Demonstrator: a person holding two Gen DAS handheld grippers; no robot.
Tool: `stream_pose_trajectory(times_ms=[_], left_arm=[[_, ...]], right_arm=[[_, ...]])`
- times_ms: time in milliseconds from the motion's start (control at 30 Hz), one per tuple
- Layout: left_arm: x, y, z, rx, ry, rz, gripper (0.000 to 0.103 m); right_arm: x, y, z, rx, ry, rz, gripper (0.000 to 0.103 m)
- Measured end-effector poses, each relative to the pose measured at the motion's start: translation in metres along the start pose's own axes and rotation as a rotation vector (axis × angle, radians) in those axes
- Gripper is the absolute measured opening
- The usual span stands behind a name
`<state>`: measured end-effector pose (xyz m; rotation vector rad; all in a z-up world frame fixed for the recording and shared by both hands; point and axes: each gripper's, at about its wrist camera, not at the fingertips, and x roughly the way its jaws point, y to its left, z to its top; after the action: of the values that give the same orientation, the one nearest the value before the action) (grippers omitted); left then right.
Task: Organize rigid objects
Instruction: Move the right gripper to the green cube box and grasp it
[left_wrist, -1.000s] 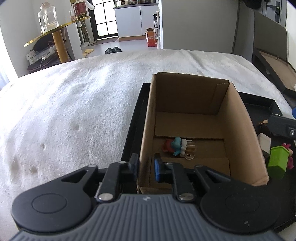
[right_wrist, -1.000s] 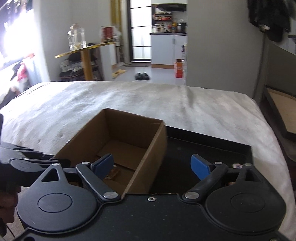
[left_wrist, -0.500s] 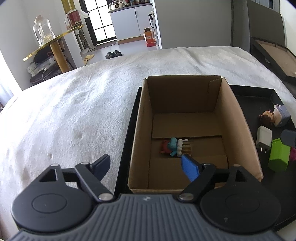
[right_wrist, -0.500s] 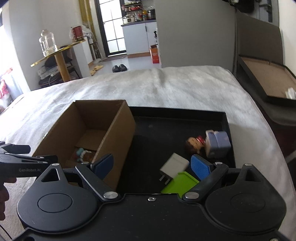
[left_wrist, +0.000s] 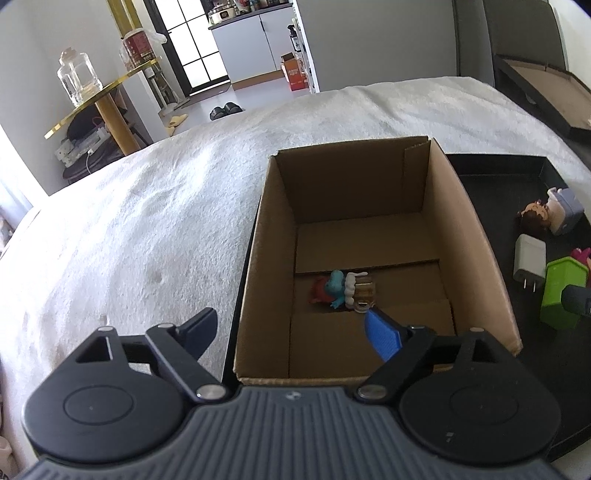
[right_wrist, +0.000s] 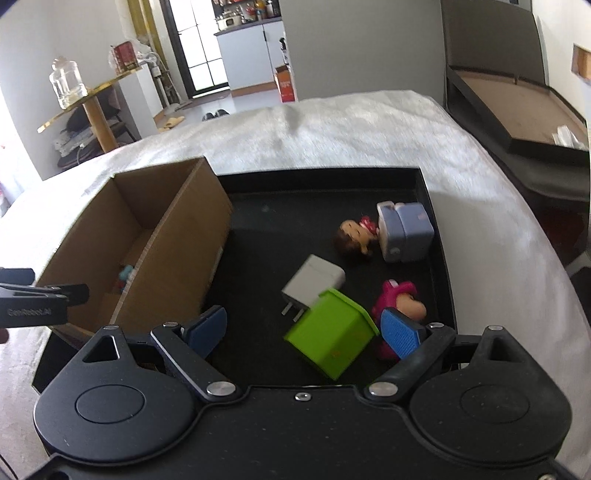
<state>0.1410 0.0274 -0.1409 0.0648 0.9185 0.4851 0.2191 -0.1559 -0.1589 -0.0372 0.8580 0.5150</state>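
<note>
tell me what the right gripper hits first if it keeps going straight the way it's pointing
Most likely the green block, lying tilted on the black tray between the open fingers of the right gripper. The white charger lies just beyond it. Depth is uncertain through the fisheye.

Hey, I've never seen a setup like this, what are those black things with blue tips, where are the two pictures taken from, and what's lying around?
Each black thing is a hand-held gripper: a two-finger clamp that a person carries, with a camera looking along its blue-tipped fingers. One picture comes from the left gripper, the other from the right gripper. Both are open and hold nothing.

A black tray sits on a white cover. On it stands a cardboard box with one small figure inside. Beside the box on the tray lie a white charger, a green block, a pink toy, a doll and a grey-blue block. The right gripper hovers over the green block.
</note>
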Motion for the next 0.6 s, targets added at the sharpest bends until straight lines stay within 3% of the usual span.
stream_pose_trajectory(times_ms=[233,600], left_arm=[[0.006,-0.005,0.0,0.009,0.01,0.019,0.086],[0.008,-0.007,0.003,0.013,0.01,0.043,0.086]], right_arm=[[0.016,-0.005,-0.011,-0.005,0.049,-0.019,0.088],[0.031,-0.028,-0.006,0.214,0.086,0.022,0.077]])
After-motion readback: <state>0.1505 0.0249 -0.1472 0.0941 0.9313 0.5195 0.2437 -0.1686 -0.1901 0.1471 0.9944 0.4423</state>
